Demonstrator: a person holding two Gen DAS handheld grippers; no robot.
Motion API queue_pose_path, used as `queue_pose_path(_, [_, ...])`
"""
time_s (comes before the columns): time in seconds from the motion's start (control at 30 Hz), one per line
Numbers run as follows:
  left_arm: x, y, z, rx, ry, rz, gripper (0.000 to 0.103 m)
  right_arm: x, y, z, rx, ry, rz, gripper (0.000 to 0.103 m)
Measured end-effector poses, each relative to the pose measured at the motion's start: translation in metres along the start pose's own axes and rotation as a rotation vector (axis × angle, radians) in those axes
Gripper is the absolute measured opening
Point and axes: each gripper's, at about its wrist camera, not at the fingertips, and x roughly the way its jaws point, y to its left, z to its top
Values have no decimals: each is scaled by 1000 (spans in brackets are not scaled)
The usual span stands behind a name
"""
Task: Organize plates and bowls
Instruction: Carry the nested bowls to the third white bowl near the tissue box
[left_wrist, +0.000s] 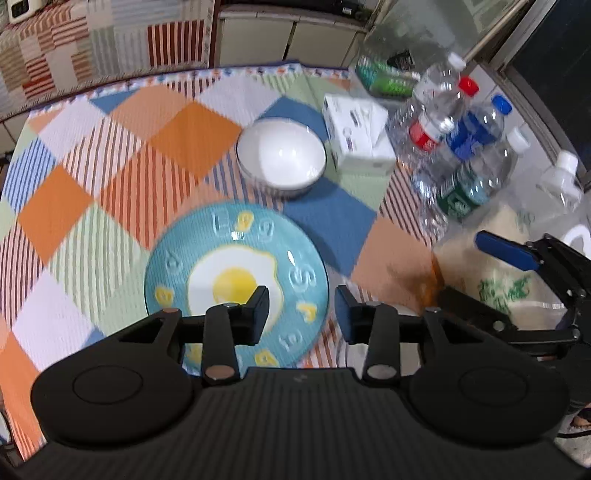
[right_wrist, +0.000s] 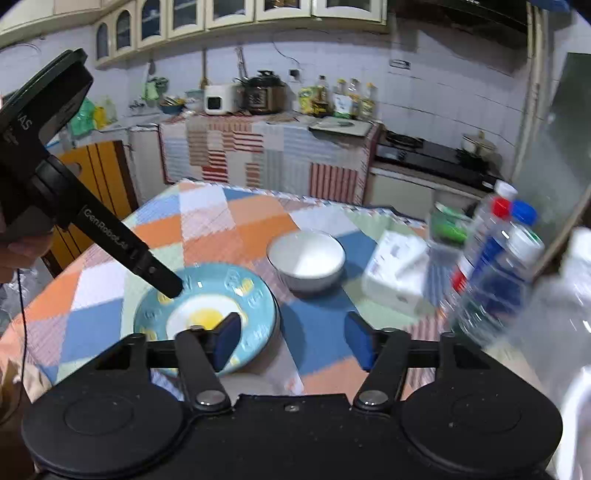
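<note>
The left claw (left_wrist: 301, 308) is spread wide and holds nothing. Right under it and a little to its left lies the round blue plate with a fried egg picture (left_wrist: 236, 284). It sits flat on the checked cloth of many colours (left_wrist: 122, 155). Past the plate, ahead of the claw, stands the round white bowl (left_wrist: 281, 154), close to the plate but not touching it.

The right claw (right_wrist: 291, 338) is spread wide too, with nothing in it. The plate (right_wrist: 255, 295) is just to its left and the bowl (right_wrist: 306, 256) is straight ahead.

Beside the bowl sit a white box (left_wrist: 356, 138) and some clear plastic bottles (left_wrist: 454, 147).

It looks like the very start: nothing is picked up yet. Next, I think one claw must go low to the plate's rim and pinch it, or reach on for the bowl's edge, so the two can be stacked.
</note>
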Motion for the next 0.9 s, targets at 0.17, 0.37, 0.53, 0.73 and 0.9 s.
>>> queue_pose_path(0.17, [19, 14, 24, 7, -62, 33, 38, 38, -15, 30, 86, 12, 49, 69])
queue_pose_path(0.37, [53, 40, 46, -85, -120, 49, 40, 101, -57, 52, 359, 144, 153, 69])
queue_pose_path(0.53, [84, 57, 61, -119, -149, 78, 40, 153, -79, 49, 521, 240, 170, 69])
queue_pose_path(0.73, [111, 72, 81, -145, -162, 94, 40, 204, -93, 46, 631, 287, 138, 64])
queue_pose_path(0.9, [132, 80, 89, -206, -192, 87, 40, 237, -98, 38, 651, 292, 67, 61])
